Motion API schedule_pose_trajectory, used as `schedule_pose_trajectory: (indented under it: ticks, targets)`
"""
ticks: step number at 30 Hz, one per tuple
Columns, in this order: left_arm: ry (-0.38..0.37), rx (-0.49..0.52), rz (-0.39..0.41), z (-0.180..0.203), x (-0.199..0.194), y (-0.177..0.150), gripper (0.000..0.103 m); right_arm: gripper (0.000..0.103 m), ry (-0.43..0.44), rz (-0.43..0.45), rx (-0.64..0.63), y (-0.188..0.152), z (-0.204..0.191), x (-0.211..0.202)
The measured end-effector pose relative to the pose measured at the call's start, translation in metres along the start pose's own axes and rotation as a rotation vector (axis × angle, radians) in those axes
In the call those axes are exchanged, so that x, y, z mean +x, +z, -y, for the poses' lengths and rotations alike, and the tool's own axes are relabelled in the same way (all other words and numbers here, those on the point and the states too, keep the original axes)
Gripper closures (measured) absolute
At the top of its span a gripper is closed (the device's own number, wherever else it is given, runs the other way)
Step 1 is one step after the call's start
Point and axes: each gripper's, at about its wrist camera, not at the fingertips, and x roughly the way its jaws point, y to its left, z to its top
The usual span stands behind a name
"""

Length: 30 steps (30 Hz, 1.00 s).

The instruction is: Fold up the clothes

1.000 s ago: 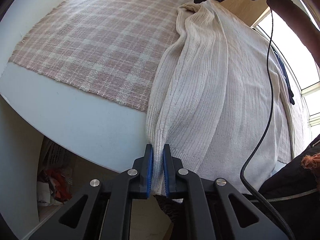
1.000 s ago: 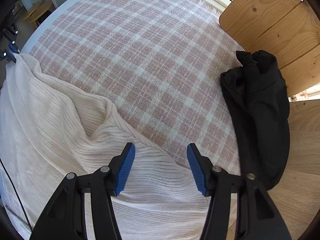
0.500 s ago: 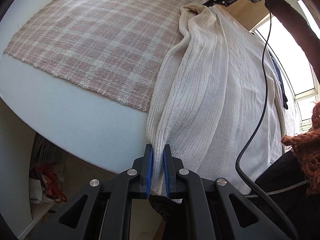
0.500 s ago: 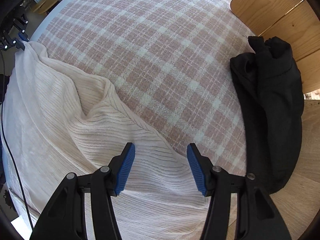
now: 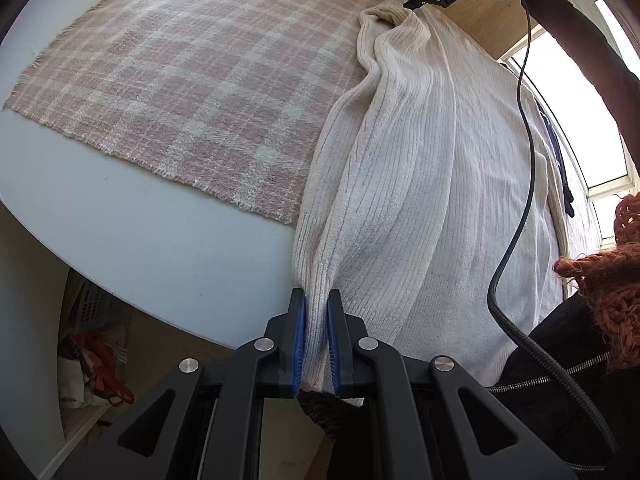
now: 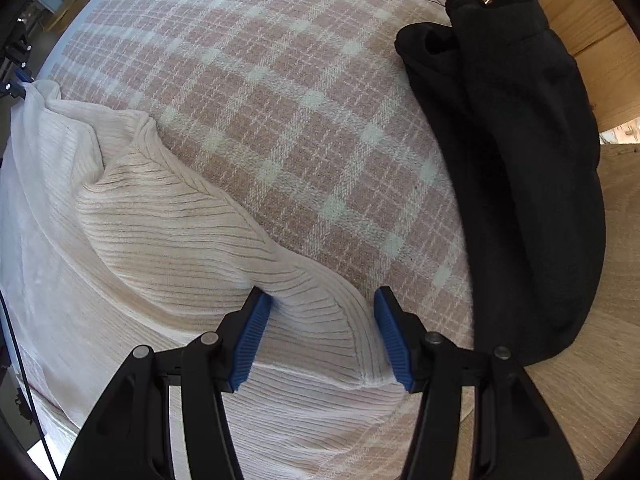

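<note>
We are folding the cream ribbed sweater (image 5: pixel 420 184), which is lying stretched along the right half of the plaid blanket (image 5: pixel 192 80) on the white table (image 5: pixel 160 248), its near hem hanging just over the table's edge at 6 o'clock in the left wrist view. The left tongs (image 5: pixel 316 336) are clamped on that hem, the blue pads squeezing a gathered pleat of knit. In the right wrist view the right tongs (image 6: pixel 320 336) are standing wide apart and pointing down over a raised ridge of the far end, one pad touching the ridge at 9 o'clock and the other just beside the bound edge at 3 o'clock; nothing is gripped yet.

To do this step well, we judge that we should be lowering the right tongs until both pads straddle the ridge close to its edge, then closing on both layers rather than on a single rib, so the knit does not slip out. The left grip should be keeping light tension along the side seam, so the edge is running straight between the two grips before we carry it over. We should be watching the black cable (image 5: pixel 524 160) trailing across the sweater, since it could drag the cloth. The black garment (image 6: pixel 520 160) is lying at 2 o'clock on the blanket's far edge, well clear of the fold.
</note>
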Motion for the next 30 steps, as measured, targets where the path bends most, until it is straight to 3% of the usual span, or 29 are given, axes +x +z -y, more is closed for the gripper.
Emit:
schedule_pose_trajectory:
  ticks: [4, 9, 13, 19, 24, 26, 28, 30]
  targets:
    - [0.008, 0.000, 0.004, 0.003, 0.001, 0.001, 0.093, 0.049, 0.014, 0.019, -0.050, 0.013, -0.017, -0.017]
    - [0.024, 0.019, 0.006, 0.009, 0.005, 0.000, 0.093, 0.049, 0.095, 0.064, -0.168, 0.034, -0.054, -0.032]
    - [0.008, 0.021, 0.006, 0.008, 0.006, 0.001, 0.093, 0.049, 0.090, 0.018, -0.297, 0.053, -0.081, -0.029]
    - [-0.012, 0.010, 0.018, 0.009, 0.009, 0.001, 0.094, 0.049, 0.083, -0.054, -0.376, 0.067, -0.090, -0.014]
    - [-0.004, -0.001, 0.035, 0.009, 0.009, -0.005, 0.094, 0.050, 0.128, -0.041, -0.304, 0.063, -0.080, -0.013]
    - [0.004, -0.002, 0.039, 0.012, 0.010, -0.005, 0.094, 0.054, 0.132, -0.040, -0.278, 0.059, -0.078, -0.014]
    - [0.012, -0.006, 0.040, 0.014, 0.012, -0.005, 0.094, 0.071, 0.123, -0.037, -0.281, 0.054, -0.082, -0.016]
    - [0.023, -0.005, 0.040, 0.013, 0.010, -0.006, 0.094, 0.080, 0.082, -0.026, -0.307, 0.044, -0.098, -0.021]
